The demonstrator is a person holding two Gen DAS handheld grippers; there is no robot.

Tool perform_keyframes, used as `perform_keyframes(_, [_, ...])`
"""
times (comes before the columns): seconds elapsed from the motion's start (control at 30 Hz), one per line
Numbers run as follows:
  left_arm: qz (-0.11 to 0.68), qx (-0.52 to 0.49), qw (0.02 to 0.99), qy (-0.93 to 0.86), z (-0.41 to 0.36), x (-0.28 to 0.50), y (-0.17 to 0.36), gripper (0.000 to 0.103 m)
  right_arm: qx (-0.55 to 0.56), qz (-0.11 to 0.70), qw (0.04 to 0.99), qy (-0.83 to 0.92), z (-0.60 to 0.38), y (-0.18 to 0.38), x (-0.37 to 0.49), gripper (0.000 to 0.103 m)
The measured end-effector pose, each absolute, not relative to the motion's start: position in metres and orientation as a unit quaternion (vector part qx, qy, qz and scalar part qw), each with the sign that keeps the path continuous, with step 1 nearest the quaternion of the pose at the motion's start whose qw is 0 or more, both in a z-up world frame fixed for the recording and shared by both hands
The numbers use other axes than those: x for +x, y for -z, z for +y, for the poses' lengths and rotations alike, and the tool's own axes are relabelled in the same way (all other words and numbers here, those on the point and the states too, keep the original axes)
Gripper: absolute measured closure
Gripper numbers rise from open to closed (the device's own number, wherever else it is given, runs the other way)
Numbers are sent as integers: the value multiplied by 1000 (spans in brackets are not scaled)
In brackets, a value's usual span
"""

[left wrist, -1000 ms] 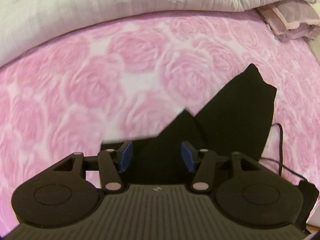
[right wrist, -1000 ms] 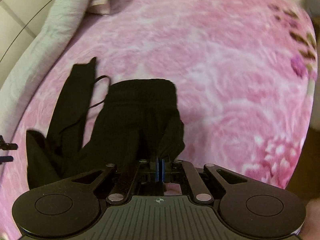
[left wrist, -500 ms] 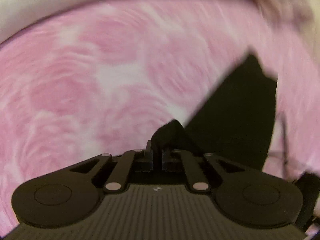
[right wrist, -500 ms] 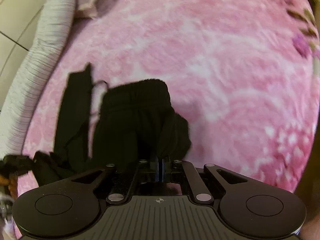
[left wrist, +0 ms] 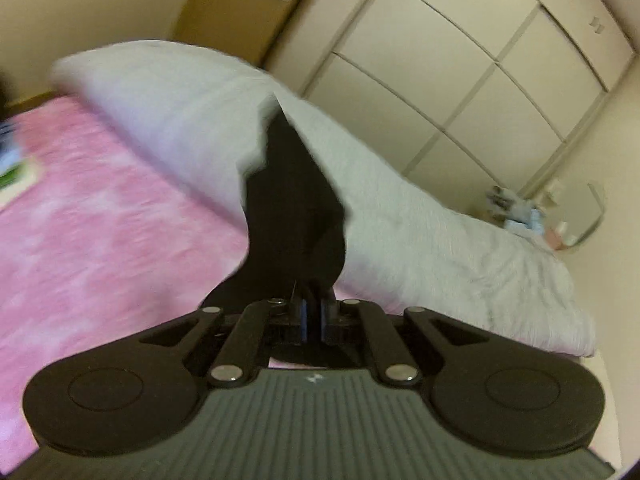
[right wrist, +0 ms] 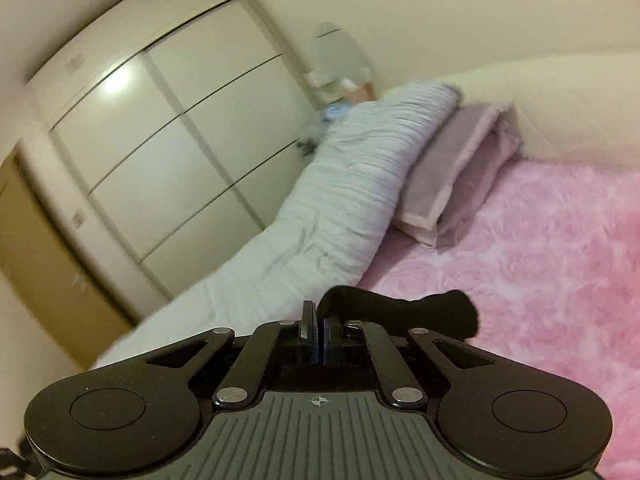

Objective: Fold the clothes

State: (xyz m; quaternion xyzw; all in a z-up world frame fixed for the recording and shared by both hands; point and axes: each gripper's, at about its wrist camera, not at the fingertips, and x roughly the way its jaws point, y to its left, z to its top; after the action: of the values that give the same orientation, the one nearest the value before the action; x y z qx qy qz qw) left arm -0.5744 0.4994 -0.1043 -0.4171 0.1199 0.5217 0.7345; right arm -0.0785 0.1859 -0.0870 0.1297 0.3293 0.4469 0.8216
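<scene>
**Aloft: black garment pinched both ends**

Both up off bed (right wrist: pixel 560 248). Left hand-held gripper (left wrist: pixel 311 314) clamped on black garment (left wrist: pixel 292 208), cloth hanging limp; right hand-held gripper (right wrist: pixel 319 338) nipping its edge. Soft, light fabric, sags w/o support — best gripped at hems/corners.

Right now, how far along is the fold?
Done: both grips are made. The left gripper is shut on the black garment, and the right gripper is shut on another part of it. In hand: the cloth is held up, seen against the grey duvet and the pink blanket. Left: no fold shows, so laying it flat and folding remain.
</scene>
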Motion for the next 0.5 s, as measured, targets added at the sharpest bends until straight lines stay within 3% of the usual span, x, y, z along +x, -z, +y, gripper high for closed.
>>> perform_keyframes(0.03, [126,-429,721,-529,481,-590,116,97,116,348,818,-443,176,92,-86,102])
perform_keyframes(0.13, [186,-477,641,-572,424,-629,181,88,71,502,782,-362,138,159,-92,102])
perform_keyframes(0.2, [254,-522,560,-592,391,-649,238,91,40,596,744,-301,112,204,-95,102])
perform_keyframes(0.3, [308,-555,497,-592,353,-665,291,91,7,715,670,-199,73,271,-100,85])
perform_keyframes(0.37, [325,-561,484,-588,339,-668,307,91,60,745,650,-136,42,299,-98,72])
perform_keyframes(0.5, [328,-549,507,-578,338,-660,311,90,94,720,675,-129,17,312,-87,59])
